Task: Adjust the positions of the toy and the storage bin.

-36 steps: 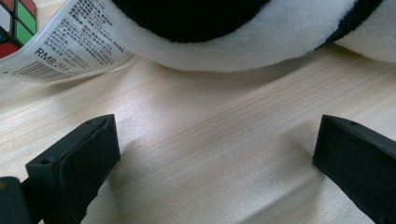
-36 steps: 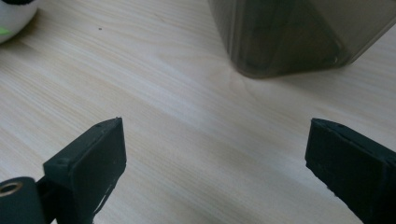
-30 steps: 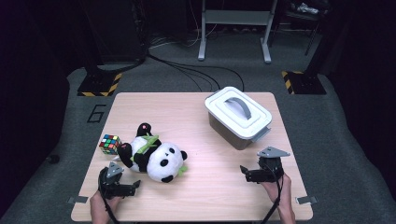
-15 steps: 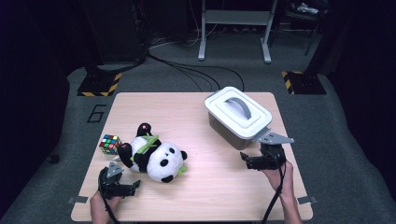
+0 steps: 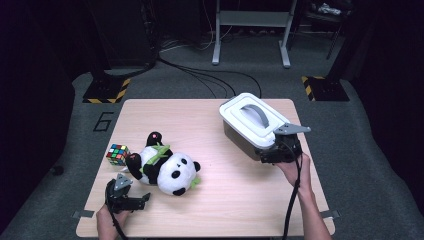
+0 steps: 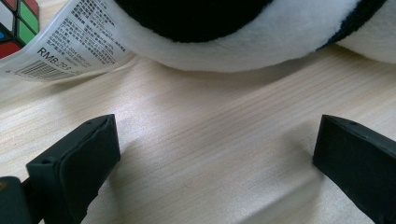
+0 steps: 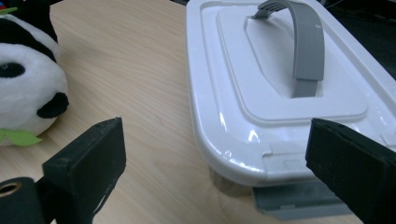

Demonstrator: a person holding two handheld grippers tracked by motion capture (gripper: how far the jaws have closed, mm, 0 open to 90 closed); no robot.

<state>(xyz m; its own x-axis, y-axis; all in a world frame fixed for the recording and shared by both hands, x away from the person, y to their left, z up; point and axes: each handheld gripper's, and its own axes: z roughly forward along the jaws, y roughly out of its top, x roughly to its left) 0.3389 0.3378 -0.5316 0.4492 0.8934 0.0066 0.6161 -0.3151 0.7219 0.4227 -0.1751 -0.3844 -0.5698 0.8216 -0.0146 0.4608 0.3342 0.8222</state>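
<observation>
Right hand-held gripper (image 5: pixel 270 152) now closing in on storage box (image 5: pixel 252 125) near corner, jaws spread; left hand-held gripper (image 5: pixel 137 200) unmoved, released, at panda (image 5: pixel 167 167) 7 o'clock.

Glossy white plastic box (image 7: pixel 261 107) (matt grey handle (image 7: pixel 306 46)), pale wood-grain table (image 5: pixel 210 120)
</observation>
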